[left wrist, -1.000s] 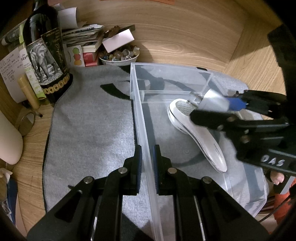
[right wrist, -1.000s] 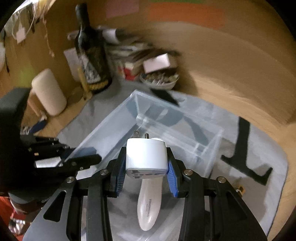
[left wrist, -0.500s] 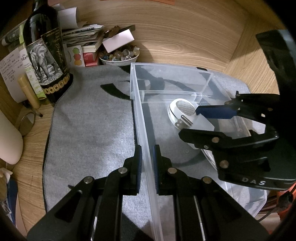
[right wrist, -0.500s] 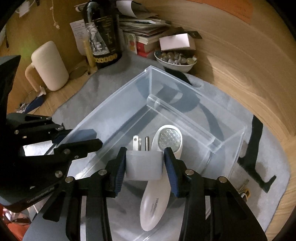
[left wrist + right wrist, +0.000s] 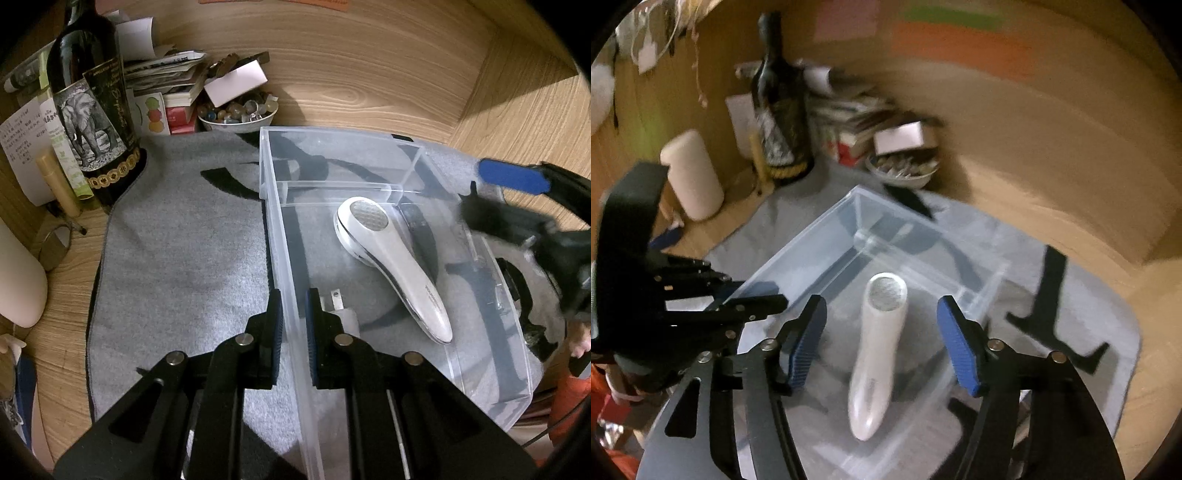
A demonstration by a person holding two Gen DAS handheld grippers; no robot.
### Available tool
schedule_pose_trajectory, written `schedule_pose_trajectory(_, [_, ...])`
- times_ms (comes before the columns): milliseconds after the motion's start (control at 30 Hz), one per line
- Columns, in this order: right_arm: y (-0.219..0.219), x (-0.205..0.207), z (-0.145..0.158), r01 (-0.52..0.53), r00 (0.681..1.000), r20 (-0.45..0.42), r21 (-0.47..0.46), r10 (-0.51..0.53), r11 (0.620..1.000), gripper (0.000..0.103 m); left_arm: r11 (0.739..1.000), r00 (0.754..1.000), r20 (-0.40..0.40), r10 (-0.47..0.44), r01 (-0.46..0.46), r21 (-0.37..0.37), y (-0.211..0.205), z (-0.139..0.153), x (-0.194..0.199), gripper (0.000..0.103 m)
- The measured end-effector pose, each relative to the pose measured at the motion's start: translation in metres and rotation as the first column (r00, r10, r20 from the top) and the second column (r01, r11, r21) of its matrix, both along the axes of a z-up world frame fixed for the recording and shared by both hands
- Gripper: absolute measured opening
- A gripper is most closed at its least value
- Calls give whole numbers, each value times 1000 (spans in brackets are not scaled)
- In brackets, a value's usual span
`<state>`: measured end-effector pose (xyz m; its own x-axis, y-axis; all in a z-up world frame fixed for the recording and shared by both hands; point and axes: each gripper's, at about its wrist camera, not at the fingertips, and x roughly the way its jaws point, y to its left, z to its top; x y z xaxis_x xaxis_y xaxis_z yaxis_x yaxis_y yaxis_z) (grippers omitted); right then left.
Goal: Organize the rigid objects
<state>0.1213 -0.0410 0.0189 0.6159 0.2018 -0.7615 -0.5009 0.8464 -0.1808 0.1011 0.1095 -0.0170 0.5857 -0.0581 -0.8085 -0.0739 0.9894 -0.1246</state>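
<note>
Left wrist view, plug adapter (image 5: 341, 314) beside left tool (image 5: 293, 332) clamping bin wall (image 5: 291, 302)

Shaver (image 5: 391, 258) and plug adapter (image 5: 345, 317) lie inside the bin (image 5: 291, 295) on the mat (image 5: 184, 266).

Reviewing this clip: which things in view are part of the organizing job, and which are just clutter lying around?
Job: clear bin, gripped at its wall by the left gripper; white shaver and plug adapter inside it; right gripper, open above.

Clutter: wine bottle, stone bowl, book stack, cream cup, grey mat.
</note>
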Motion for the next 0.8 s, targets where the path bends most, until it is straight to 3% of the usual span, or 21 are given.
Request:
schedule_pose_trajectory(200, [-33,-12,22,85,992,89,22,-86,996,67,1000,1000,0,0,0,1,0,0,0,11])
schedule_pose_trajectory(367, [-70,-14,27,176,978,105,45,-180,983,68,1000,1000,2,1,-1,7,-1,0,-1,11])
schedule_pose_trajectory(633, [-123,-10,5,328,942,50,51,-331,943,68,1000,1000,3,-1,1,12,-2,1,-3,11])
schedule_pose_trajectory(800, [-146,-18,-17,374,928,-10,49,-374,926,68,1000,1000,3,-1,1,13,-2,0,-3,11])
